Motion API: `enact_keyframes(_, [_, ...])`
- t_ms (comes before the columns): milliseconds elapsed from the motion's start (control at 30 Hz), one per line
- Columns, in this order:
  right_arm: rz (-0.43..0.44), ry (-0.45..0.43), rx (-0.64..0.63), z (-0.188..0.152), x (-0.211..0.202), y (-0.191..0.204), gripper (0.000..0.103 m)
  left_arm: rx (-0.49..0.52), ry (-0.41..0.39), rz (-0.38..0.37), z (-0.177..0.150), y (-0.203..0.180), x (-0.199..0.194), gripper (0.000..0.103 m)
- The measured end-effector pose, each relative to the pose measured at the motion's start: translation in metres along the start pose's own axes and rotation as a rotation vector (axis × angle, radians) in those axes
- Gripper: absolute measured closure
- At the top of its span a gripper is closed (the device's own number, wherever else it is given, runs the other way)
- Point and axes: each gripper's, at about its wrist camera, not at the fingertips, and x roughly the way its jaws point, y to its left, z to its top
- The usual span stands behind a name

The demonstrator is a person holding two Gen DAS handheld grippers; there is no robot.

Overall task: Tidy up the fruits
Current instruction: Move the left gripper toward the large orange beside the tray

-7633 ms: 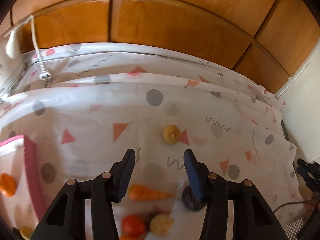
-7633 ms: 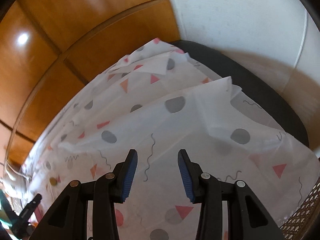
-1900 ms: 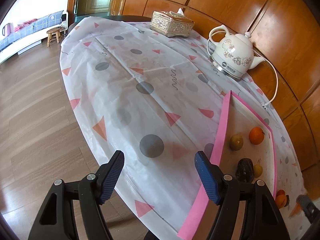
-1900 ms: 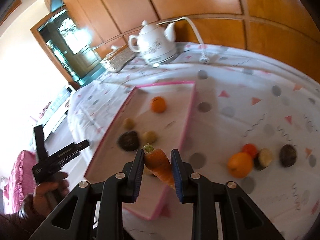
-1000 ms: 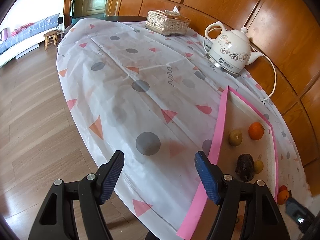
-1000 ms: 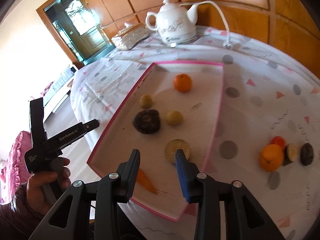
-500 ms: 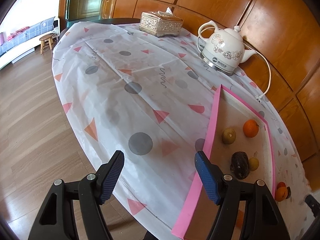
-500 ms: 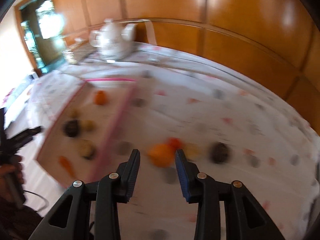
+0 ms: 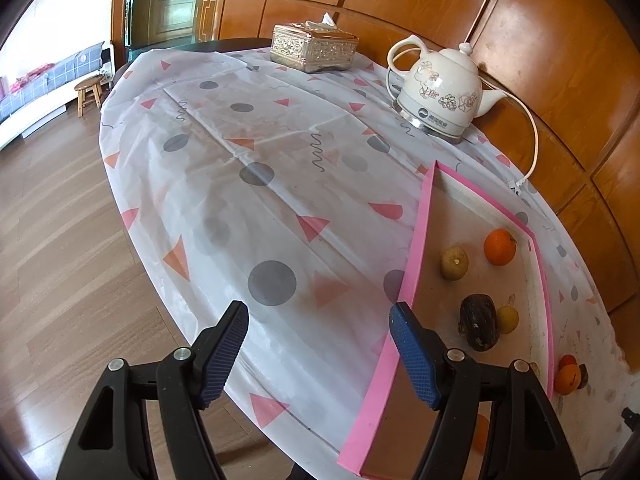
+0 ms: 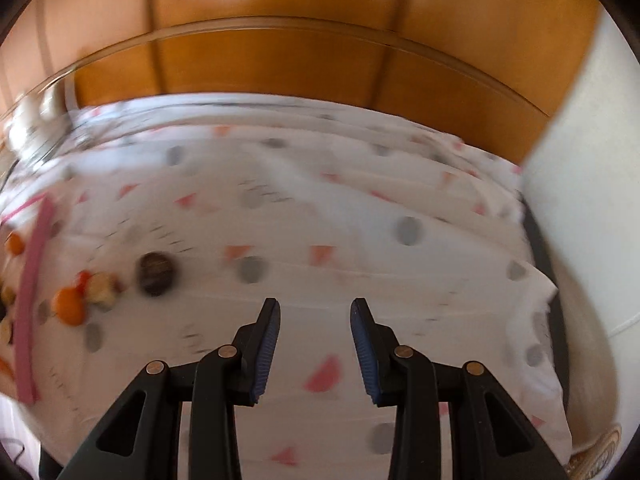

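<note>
A pink-rimmed tray (image 9: 414, 240) lies on the patterned tablecloth; in it I see an orange (image 9: 499, 246), a greenish-brown fruit (image 9: 454, 263), a dark fruit (image 9: 478, 327) and a small yellow fruit (image 9: 508, 319). My left gripper (image 9: 320, 354) is open and empty, hovering over the table's near edge left of the tray. Outside the tray lie an orange (image 10: 69, 306), a small red fruit (image 10: 83, 278), a pale fruit (image 10: 102, 288) and a dark round fruit (image 10: 155, 273). My right gripper (image 10: 315, 346) is open and empty, right of this group. The right view is blurred.
A white teapot (image 9: 440, 94) with a cord and a silver tissue box (image 9: 314, 47) stand at the table's far side. Wood panelling runs behind the table. Wooden floor (image 9: 60, 240) lies to the left. A white wall (image 10: 580, 160) is at the right.
My right gripper has let go of the carrot in the tray, opened, and swung right over the tablecloth past the loose fruits. My left gripper has barely moved.
</note>
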Motion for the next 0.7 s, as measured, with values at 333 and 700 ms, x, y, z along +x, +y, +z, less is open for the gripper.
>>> enact_keyframes(333, [-0.161,0.012,0.299,-0.003,0.031,-0.101,0.066,0.038,0.002,0.033,0.0,-0.011,-0.001,0.03])
enact_keyframes(700, [-0.056,0.043,0.421,-0.006,0.041,-0.119,0.066,0.117,-0.019,0.034,0.003,-0.042,-0.006,0.03])
